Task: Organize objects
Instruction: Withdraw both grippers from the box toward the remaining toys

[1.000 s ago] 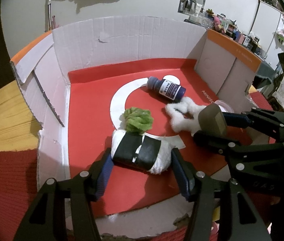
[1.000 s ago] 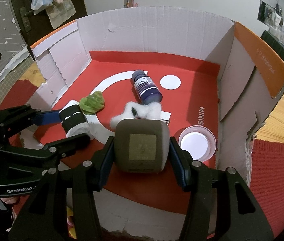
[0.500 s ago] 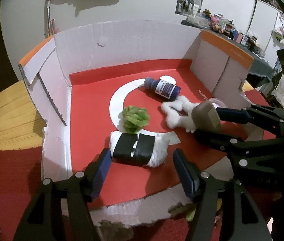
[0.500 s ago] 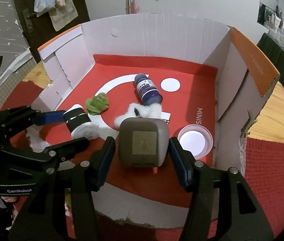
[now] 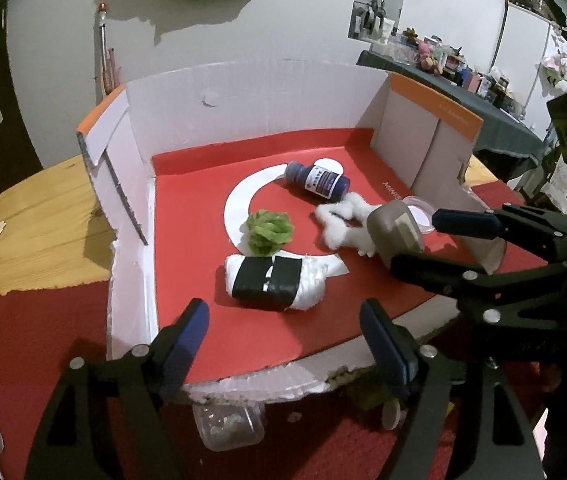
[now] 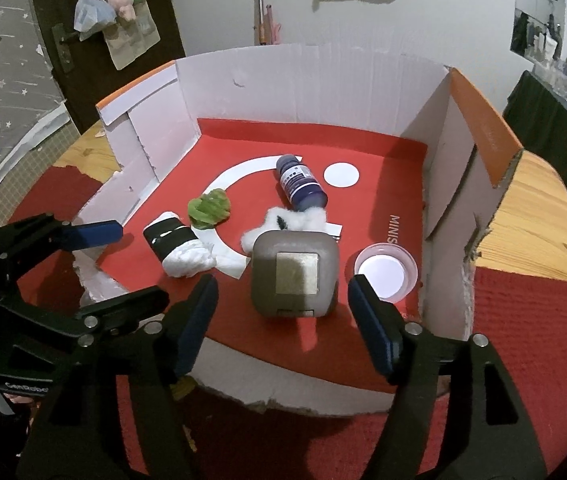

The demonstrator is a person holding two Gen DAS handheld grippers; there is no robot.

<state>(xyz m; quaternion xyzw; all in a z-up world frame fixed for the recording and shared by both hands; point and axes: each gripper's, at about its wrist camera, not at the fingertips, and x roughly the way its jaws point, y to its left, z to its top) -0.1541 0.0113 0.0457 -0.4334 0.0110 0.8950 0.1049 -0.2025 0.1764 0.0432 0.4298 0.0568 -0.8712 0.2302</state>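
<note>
Because both claws have just been opening, the two things they brought now lie free on the red floor of the cardboard box [image 6: 295, 92]. The left claw [image 5: 283, 344] stands released, its pads apart from the white roll with black bands [image 5: 273, 282], which rests just ahead of it near the box's torn front edge. The right claw [image 6: 283, 312] is also released; the grey-brown square case [image 6: 295, 280] sits between its fingers with a gap on each side, nothing pressing on it.

I judge that the things are gathered in the box to keep them together: the green crumpled ball [image 6: 209, 208] touches the roll, the dark blue bottle [image 6: 301, 182] lies on its side, white cotton fluff [image 6: 283, 222] is against the case, and a clear round lid [image 6: 385, 272] lies beside the right wall.

For room, the front wall is low and ragged, so both claws can draw back over it easily. High walls close the back and both sides. Much open red floor remains at the back, while the front is crowded. Outside, the tabletop [image 6: 531, 216] is wood with a red cloth.
</note>
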